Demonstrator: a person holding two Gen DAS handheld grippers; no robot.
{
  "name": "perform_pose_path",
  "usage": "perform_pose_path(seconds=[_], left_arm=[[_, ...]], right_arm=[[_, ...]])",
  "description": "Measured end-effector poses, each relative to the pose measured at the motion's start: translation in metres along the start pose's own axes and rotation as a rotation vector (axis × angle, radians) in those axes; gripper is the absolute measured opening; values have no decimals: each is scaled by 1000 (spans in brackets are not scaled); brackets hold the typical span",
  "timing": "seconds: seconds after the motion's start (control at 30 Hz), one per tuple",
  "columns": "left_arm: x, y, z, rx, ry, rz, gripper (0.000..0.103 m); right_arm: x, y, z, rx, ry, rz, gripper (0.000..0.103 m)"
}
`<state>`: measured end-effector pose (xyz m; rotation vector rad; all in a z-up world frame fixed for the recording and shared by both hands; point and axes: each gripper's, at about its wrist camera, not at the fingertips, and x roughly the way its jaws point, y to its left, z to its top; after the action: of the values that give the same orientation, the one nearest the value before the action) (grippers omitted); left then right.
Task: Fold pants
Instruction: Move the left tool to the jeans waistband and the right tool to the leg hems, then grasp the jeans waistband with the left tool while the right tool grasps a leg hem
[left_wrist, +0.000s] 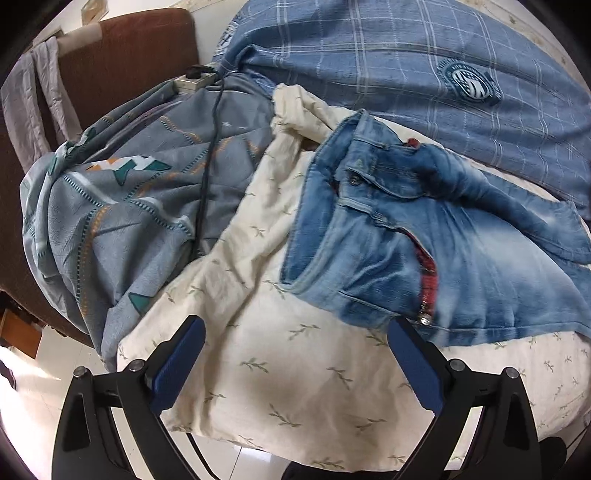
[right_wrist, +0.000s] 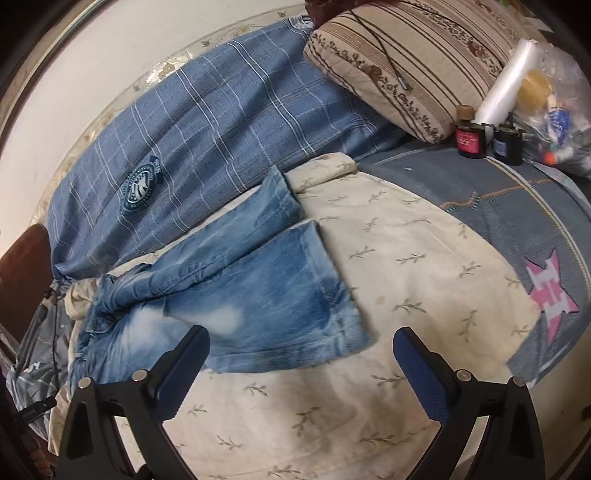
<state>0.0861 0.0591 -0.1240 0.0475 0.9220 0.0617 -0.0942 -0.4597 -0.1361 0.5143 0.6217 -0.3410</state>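
Observation:
Faded blue jeans (left_wrist: 424, 236) lie on a cream leaf-print sheet (left_wrist: 295, 369). The left wrist view shows the waistband, button and open fly with red lining. The right wrist view shows the two legs (right_wrist: 266, 295) spread flat, hems toward the right. My left gripper (left_wrist: 295, 362) is open and empty, just in front of the waistband. My right gripper (right_wrist: 301, 369) is open and empty, just in front of the nearer leg's hem.
A blue plaid blanket (left_wrist: 406, 66) lies behind the jeans. A grey patterned quilt (left_wrist: 129, 206) with a black cable (left_wrist: 210, 155) lies left. A striped pillow (right_wrist: 406, 62), small bottles (right_wrist: 469, 136) and a plastic bag (right_wrist: 546, 92) sit at the far right. The bed edge and floor (left_wrist: 37, 387) are near.

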Motion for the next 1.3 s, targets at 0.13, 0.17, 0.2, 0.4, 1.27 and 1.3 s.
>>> perform_pose_path(seconds=[0.13, 0.17, 0.2, 0.4, 1.27, 1.3], left_arm=[[7, 6, 2, -35, 15, -30, 99], [10, 7, 2, -45, 23, -36, 99], [15, 5, 2, -49, 34, -40, 99], [48, -2, -2, -96, 150, -143, 89], [84, -7, 25, -193, 74, -382, 21], [79, -6, 25, -186, 64, -384, 21]], right_arm=[[1, 9, 0, 24, 12, 43, 101], [2, 11, 0, 34, 17, 54, 101], [3, 14, -1, 37, 22, 61, 101], [9, 31, -13, 5, 52, 78, 101], [18, 40, -24, 35, 105, 160, 78], [19, 38, -24, 51, 113, 168, 78]])
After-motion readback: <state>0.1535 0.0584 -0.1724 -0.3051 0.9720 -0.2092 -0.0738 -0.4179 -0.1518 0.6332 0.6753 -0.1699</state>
